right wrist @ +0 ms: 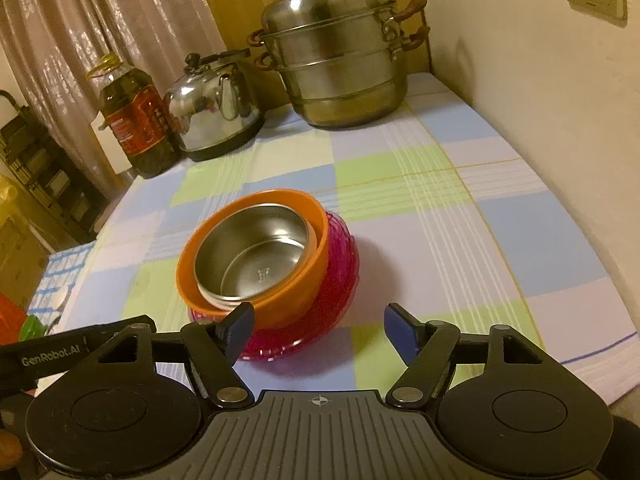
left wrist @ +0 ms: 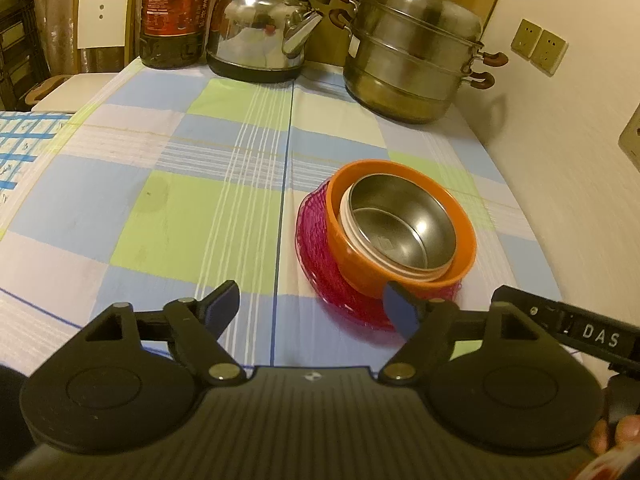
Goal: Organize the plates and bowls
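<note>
Hovering with jaws spread and empty, the left gripper (left wrist: 312, 308) and right gripper (right wrist: 320, 332) sit just short of the pink plate (left wrist: 340, 300). On that plate rests the orange bowl (left wrist: 348, 256), with the steel bowl (left wrist: 404, 224) nested inside. Smooth and probably slippery, it suits a rim grasp. Beyond the plate stands the steamer pot (left wrist: 416, 48).

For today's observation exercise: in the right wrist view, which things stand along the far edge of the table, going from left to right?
Oil bottle → kettle → steamer pot, all standing on the checked tablecloth.
</note>
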A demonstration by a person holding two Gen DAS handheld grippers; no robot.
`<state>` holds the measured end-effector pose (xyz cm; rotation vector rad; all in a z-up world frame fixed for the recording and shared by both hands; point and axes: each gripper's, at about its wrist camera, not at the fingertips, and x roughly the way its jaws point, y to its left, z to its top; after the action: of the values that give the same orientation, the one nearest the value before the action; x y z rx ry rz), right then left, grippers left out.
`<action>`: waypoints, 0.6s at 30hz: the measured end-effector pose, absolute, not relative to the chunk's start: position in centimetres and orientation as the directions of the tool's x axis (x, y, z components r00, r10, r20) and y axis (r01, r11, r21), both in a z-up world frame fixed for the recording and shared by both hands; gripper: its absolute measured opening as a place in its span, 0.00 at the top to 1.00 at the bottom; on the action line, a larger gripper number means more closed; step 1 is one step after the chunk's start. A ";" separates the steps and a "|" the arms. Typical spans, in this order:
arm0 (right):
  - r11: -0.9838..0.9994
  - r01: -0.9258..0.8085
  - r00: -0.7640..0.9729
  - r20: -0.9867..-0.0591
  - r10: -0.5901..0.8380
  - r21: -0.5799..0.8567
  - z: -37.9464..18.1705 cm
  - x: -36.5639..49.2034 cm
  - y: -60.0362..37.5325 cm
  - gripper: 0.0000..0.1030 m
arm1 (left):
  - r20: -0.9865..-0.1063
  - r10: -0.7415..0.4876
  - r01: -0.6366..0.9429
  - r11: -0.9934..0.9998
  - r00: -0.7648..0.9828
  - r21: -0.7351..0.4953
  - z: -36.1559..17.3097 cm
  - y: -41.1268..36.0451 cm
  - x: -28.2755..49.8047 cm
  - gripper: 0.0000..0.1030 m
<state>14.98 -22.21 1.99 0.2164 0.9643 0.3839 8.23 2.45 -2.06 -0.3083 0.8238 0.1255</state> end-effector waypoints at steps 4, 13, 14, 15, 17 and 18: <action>0.915 -0.235 0.513 -0.758 0.402 0.326 2.1 14.1 -22.3 0.30 | -0.745 -0.007 -0.228 0.950 0.667 -0.213 -2.0 2.4 7.3 0.24; 0.922 -0.270 0.510 -0.771 0.381 0.277 1.8 11.9 -22.3 0.29 | -0.757 0.007 -0.209 0.963 0.653 -0.171 -2.1 2.1 5.2 0.24; 0.922 -0.274 0.508 -0.773 0.381 0.275 1.8 11.6 -22.3 0.29 | -0.759 0.007 -0.207 0.964 0.652 -0.169 -2.1 2.0 5.0 0.24; 0.921 -0.277 0.506 -0.774 0.381 0.273 1.8 11.3 -22.3 0.29 | -0.760 0.006 -0.205 0.964 0.650 -0.168 -2.1 1.9 4.7 0.24; 0.920 -0.285 0.502 -0.776 0.382 0.268 2.0 10.7 -22.3 0.29 | -0.760 0.002 -0.199 0.965 0.650 -0.168 -2.0 1.8 4.2 0.24; 0.920 -0.287 0.501 -0.776 0.382 0.267 2.1 10.3 -22.3 0.29 | -0.760 0.000 -0.197 0.966 0.650 -0.168 -2.0 1.7 4.0 0.24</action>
<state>10.31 -22.28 2.09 0.1076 0.9645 0.4053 3.96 1.67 -2.01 -0.2459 0.8586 0.1135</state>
